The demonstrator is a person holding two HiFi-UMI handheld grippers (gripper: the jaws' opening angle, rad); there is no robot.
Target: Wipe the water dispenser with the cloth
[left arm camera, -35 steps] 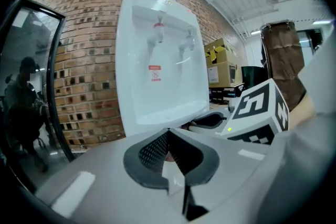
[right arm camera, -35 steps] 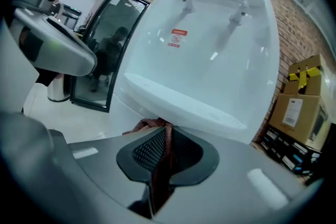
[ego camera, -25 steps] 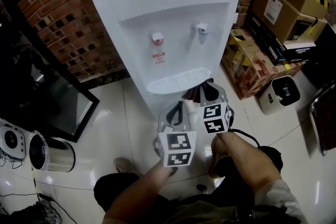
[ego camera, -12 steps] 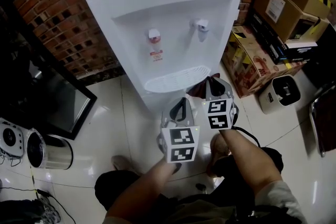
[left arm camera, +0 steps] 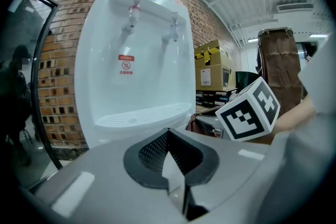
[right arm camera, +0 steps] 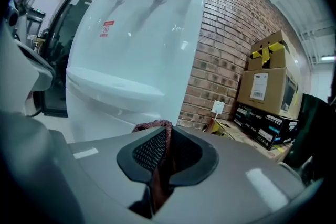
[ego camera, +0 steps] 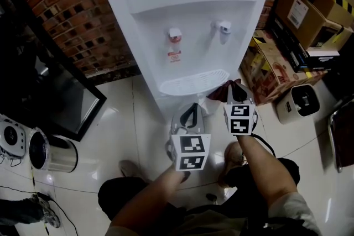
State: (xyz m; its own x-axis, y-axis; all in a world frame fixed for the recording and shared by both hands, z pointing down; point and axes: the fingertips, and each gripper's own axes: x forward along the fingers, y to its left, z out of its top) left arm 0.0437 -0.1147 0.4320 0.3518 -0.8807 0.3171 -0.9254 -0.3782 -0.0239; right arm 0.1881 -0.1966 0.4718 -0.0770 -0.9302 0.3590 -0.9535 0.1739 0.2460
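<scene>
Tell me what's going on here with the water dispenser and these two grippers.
A person faces the white water dispenser with a gripper in each hand. The right gripper is shut on a dark red cloth, jaws just tightened slightly, by the right end of the drip tray. The left gripper is shut and empty. Whether the cloth touches the dispenser yet, I cannot tell.

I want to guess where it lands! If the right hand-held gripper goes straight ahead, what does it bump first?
Probably the water dispenser, on its white body just under the drip tray near its right edge, with the cloth pinched in the right hand-held gripper touching first; depth is unclear.
</scene>
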